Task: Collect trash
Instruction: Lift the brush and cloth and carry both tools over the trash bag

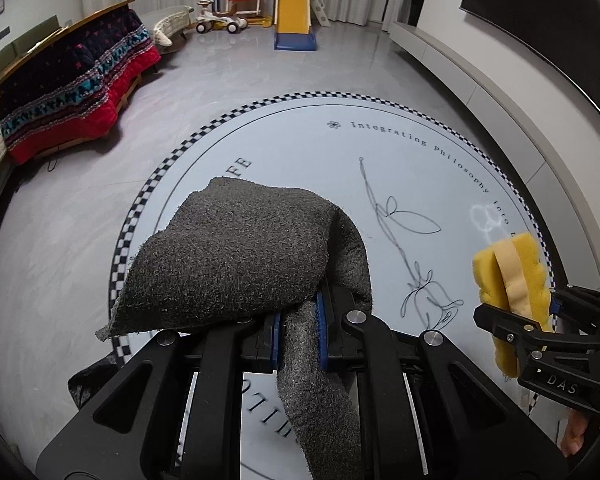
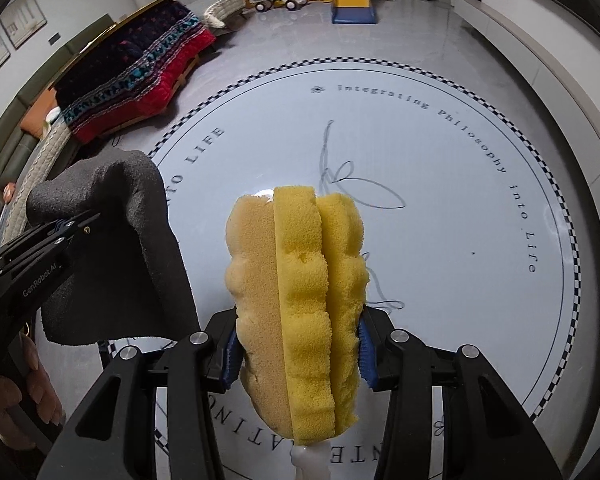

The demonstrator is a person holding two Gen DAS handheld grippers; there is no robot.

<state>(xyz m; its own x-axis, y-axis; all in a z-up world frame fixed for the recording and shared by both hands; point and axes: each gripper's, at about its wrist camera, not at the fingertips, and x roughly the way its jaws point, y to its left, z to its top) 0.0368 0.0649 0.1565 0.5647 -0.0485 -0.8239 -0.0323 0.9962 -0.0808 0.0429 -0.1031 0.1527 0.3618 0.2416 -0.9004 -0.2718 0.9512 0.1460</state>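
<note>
My left gripper [image 1: 298, 336] is shut on a dark grey cloth [image 1: 236, 256], which drapes over its fingers and hangs down between them. In the right wrist view the same cloth [image 2: 116, 240] hangs from the left gripper [image 2: 66, 226] at the left. A yellow and tan sponge [image 2: 300, 300] stands upright in my right gripper [image 2: 298, 350], whose blue pads press on its sides. From the left wrist view the sponge [image 1: 508, 280] and the right gripper [image 1: 540, 320] show at the right edge. Both are held in the air above a round white mat [image 2: 440, 200].
The round mat [image 1: 300, 140] has a checkered rim, printed lettering and a line drawing. A bench with a red and dark quilt [image 1: 76, 92] stands at the left. A toy slide [image 1: 294, 12], a swing and a ride-on car stand at the far wall. A low white cabinet [image 1: 480, 80] runs along the right.
</note>
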